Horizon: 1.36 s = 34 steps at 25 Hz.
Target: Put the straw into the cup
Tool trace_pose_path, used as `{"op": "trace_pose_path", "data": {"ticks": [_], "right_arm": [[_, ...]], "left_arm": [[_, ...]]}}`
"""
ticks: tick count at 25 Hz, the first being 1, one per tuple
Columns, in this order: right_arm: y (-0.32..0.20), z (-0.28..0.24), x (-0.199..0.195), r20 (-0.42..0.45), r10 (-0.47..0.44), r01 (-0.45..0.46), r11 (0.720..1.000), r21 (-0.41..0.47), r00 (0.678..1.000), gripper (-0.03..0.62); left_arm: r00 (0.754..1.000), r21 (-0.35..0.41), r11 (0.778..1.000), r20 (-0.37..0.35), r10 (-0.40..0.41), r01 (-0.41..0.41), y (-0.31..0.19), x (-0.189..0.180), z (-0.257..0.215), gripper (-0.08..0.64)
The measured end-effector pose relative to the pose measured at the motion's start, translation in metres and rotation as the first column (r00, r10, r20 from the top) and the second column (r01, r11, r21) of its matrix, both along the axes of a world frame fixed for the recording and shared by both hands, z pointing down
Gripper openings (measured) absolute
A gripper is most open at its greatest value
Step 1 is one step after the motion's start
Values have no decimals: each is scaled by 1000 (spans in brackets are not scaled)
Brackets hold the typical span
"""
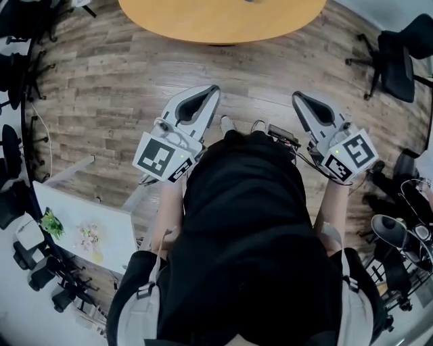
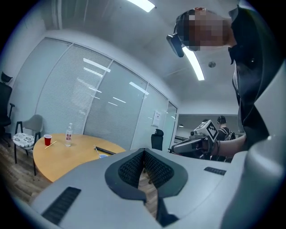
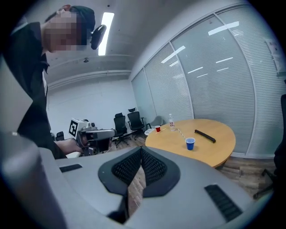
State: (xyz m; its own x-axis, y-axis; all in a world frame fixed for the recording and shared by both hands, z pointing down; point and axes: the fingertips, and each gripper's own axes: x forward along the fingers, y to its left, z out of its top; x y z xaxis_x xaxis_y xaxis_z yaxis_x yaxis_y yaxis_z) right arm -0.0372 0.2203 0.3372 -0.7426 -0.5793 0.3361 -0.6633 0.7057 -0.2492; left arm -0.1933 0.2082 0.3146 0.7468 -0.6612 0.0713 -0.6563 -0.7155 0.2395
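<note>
Wood floor (image 1: pixel 101 101), round table (image 1: pixel 223 17) ahead, left hand-held gripper (image 1: pixel 215 88) and right hand-held gripper (image 1: pixel 295 96) held forward, closed, empty

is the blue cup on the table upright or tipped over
Upright: the blue cup stands on its base on the round table, open mouth up. Whether anything is inside it, cannot tell.

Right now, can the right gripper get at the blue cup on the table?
Probably not yet: the blue cup stands far out on the table, with open floor between it and the right gripper. Nothing blocks the way, so stepping closer should bring it within reach.
</note>
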Motion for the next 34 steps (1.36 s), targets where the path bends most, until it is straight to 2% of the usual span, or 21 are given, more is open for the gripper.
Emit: {"op": "trace_pose_path", "data": {"ticks": [6, 10, 14, 34], "right_arm": [[9, -6, 7, 27, 20, -21, 1000, 7, 999, 18], [9, -3, 15, 3, 4, -4, 1000, 17, 1000, 17], [8, -6, 12, 19, -10, 10, 1000, 23, 1000, 17], [9, -5, 13, 17, -7, 6, 999, 41, 1000, 17]], "left_arm": [[999, -17, 999, -3, 40, -40, 8, 10, 3, 12], [999, -28, 999, -5, 33, -33, 10, 18, 5, 12], [999, -30, 999, 3, 41, -41, 14, 22, 3, 12], [999, -49, 998, 1, 51, -51, 17, 26, 10, 12]]}}
